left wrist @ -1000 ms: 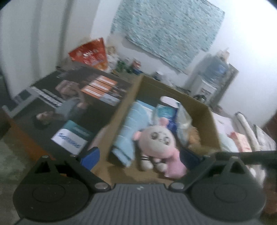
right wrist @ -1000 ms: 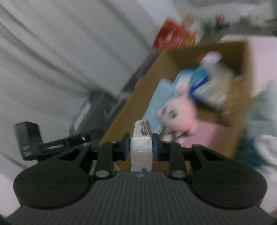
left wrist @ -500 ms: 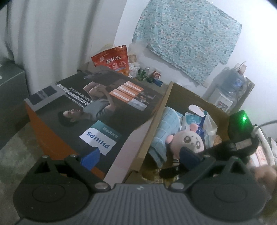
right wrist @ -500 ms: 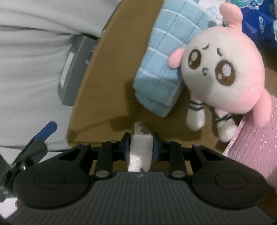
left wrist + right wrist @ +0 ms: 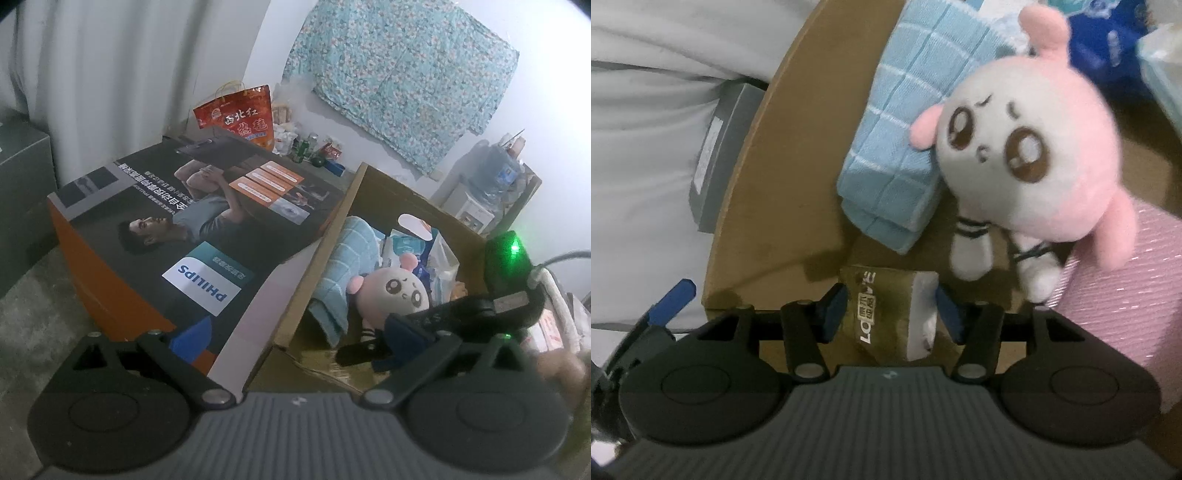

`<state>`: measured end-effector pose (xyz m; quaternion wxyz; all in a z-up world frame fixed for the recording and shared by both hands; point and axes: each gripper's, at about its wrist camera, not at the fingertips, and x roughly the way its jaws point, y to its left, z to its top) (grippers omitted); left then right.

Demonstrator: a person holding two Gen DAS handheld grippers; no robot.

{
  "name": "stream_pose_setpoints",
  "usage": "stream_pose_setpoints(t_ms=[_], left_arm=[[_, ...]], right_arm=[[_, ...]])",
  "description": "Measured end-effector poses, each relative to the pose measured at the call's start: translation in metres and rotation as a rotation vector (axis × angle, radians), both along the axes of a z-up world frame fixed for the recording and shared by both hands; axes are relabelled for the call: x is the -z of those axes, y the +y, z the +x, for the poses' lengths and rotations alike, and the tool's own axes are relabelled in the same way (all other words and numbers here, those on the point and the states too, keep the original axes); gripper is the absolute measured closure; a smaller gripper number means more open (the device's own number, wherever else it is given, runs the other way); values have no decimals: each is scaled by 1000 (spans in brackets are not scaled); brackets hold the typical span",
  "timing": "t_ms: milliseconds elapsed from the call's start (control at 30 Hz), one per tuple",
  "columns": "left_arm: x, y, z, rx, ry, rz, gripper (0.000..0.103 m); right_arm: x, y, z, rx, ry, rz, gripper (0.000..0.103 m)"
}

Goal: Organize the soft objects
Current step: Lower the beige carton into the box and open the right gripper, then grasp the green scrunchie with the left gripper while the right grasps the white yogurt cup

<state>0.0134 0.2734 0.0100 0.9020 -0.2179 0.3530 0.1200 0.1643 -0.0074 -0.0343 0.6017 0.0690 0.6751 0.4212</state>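
Right gripper (image 5: 892,312) jaws are opening around the tissue pack (image 5: 892,314) at the cardboard box's (image 5: 768,206) near corner; it may tip against the plush (image 5: 1030,147).

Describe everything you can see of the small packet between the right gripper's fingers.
The packet is a small soft pack, olive-brown on its broad face with white lettering, white along one edge. It lies tilted on the box floor, below the blue towel and left of the plush's feet. The right gripper is opening; its blue fingers flank the packet without pressing it.
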Motion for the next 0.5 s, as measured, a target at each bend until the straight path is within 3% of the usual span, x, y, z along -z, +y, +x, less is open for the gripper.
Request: stream_pose_setpoints(t_ms=[100, 233, 367, 500], left_arm=[[-5, -6, -1, 2, 5, 12, 2], [-13, -19, -1, 32, 3, 33, 1], [-26, -45, 0, 113, -30, 63, 0], [-41, -80, 4, 234, -75, 74, 0]], right_arm=[[2, 4, -1, -1, 17, 34, 49], [-22, -7, 4, 22, -67, 56, 49], [-70, -72, 5, 102, -119, 184, 47], [-128, -189, -1, 254, -292, 292, 28]])
